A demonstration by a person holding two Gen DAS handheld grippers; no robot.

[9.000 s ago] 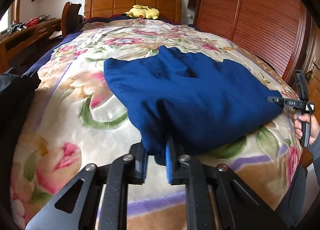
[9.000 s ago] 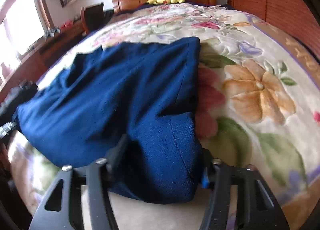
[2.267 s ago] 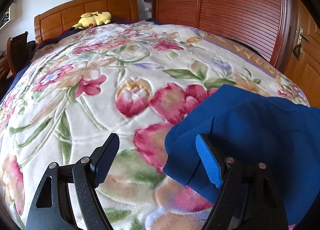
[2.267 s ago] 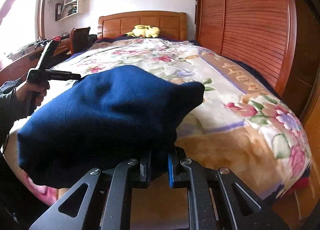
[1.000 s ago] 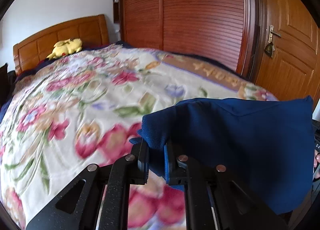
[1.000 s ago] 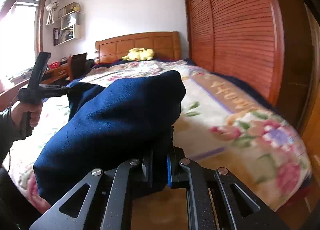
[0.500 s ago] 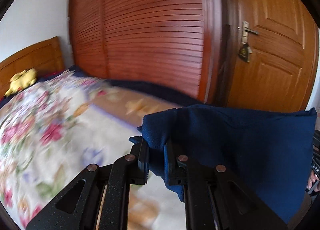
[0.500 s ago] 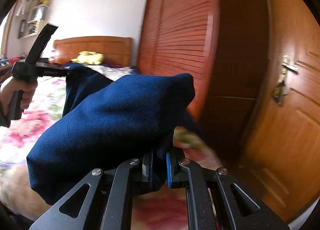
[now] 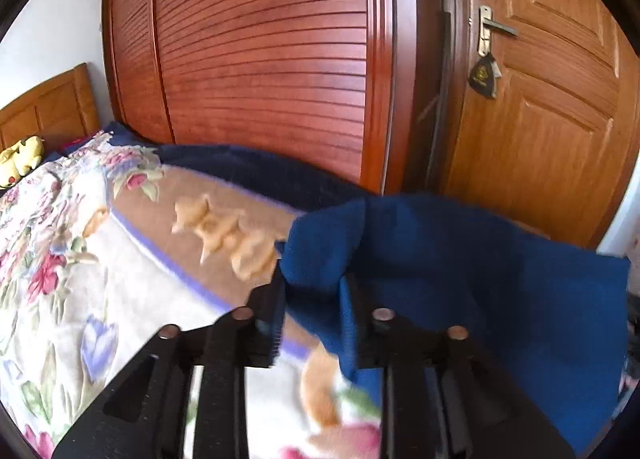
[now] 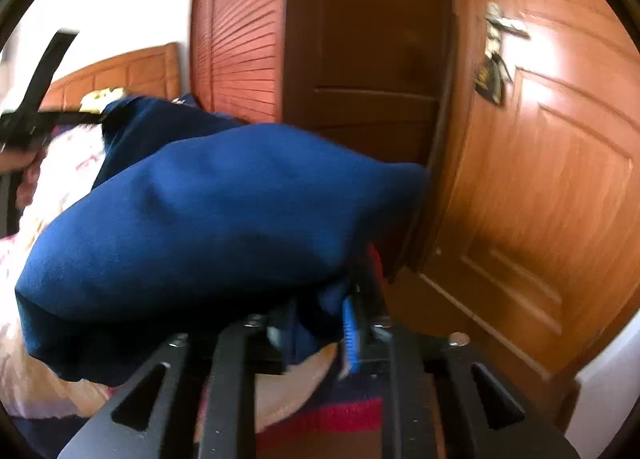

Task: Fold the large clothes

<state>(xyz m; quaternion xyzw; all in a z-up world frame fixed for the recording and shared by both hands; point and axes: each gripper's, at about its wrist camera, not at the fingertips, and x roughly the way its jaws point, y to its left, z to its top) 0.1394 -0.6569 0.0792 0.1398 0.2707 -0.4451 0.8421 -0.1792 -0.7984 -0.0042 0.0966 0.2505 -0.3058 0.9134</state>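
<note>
The folded dark blue garment (image 9: 460, 279) hangs over the bed's corner, stretched between both grippers. In the left wrist view its bunched corner sits between the fingers of my left gripper (image 9: 310, 315), whose jaws are opening; a gap shows beside the left finger (image 9: 268, 311). In the right wrist view the garment (image 10: 208, 219) bulges in front of my right gripper (image 10: 316, 331). Its jaws are opening too, with a loose fold of cloth still hanging between the pads. A hand (image 10: 16, 167) holds the left gripper at the far left of that view.
The floral blanket (image 9: 72, 259) covers the bed, with a yellow plush toy (image 9: 20, 157) by the headboard. Louvred wardrobe doors (image 9: 260, 59) stand right behind the bed's edge. A wooden door (image 9: 552, 131) with a handle (image 9: 490, 25) is at the right.
Both views have swung right, away from the bed towards the wardrobe and door, carrying the garment along. Both pairs of jaws, clamped tight on the cloth before, have now parted.
</note>
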